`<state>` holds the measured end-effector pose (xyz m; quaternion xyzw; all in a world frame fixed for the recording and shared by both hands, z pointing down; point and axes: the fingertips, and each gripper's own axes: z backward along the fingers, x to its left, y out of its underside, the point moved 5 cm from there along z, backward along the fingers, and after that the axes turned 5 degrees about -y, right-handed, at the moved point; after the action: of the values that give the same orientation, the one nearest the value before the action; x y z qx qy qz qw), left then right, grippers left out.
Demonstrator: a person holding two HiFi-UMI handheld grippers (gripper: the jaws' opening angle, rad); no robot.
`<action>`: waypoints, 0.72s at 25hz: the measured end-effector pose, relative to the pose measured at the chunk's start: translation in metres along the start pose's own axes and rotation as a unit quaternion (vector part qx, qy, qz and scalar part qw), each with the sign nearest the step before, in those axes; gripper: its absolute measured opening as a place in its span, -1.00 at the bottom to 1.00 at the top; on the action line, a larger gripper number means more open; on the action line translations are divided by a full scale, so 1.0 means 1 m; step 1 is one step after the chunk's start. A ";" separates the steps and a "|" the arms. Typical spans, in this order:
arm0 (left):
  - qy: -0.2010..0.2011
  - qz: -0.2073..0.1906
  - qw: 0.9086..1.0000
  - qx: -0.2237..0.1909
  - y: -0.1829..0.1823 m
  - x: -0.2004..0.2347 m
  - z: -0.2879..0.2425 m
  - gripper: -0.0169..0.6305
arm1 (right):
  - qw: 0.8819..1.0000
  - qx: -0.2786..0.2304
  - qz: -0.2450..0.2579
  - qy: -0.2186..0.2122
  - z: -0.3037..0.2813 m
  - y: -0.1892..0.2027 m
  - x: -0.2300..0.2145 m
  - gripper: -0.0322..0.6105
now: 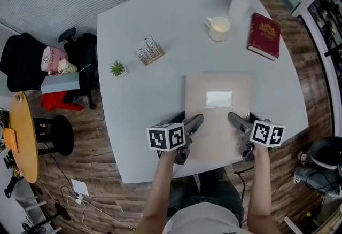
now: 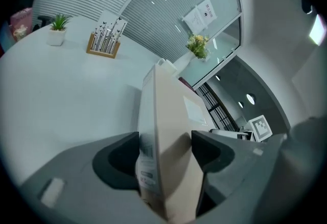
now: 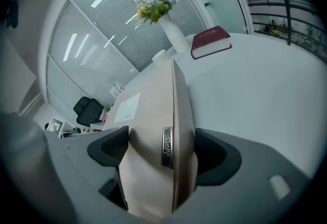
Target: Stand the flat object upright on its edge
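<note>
Box (image 1: 218,107), flat and beige, stretches ahead of both grippers over the table (image 1: 139,94); left gripper (image 1: 193,126) and right gripper (image 1: 239,122) each clamp its near edge.

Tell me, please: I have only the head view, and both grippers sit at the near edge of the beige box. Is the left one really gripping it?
Observer: Yes. In the left gripper view, the left gripper is shut on the beige box, with its fingers pressing on both faces.
Operator: And the right one?
Observer: It is the same. The right gripper is shut on the box, with one finger against each face.
Operator: Is there something on the thin edge that I cannot see?
Observer: Yes, a small metal badge sits on that edge, between the right fingers.
</note>
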<state>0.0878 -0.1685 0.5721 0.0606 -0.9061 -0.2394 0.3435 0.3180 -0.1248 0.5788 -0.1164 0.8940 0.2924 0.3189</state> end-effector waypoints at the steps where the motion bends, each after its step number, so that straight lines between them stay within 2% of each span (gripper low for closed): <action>1: 0.001 -0.004 1.000 -0.007 -0.004 -0.002 0.004 0.07 | 1.000 -0.006 0.004 -0.001 0.002 -0.003 0.004 0.45; 13: 0.010 -0.086 0.992 -0.088 -0.049 -0.030 0.051 0.06 | 0.995 -0.062 0.071 -0.034 0.024 -0.040 0.055 0.43; 18: 0.010 -0.101 0.988 -0.115 -0.055 -0.036 0.065 0.06 | 0.990 -0.078 0.115 -0.040 0.031 -0.050 0.072 0.42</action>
<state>0.0697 -0.1817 0.4820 0.1143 -0.8585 -0.3748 0.3309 0.2984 -0.1483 0.4908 -0.0260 0.8625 0.4003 0.3086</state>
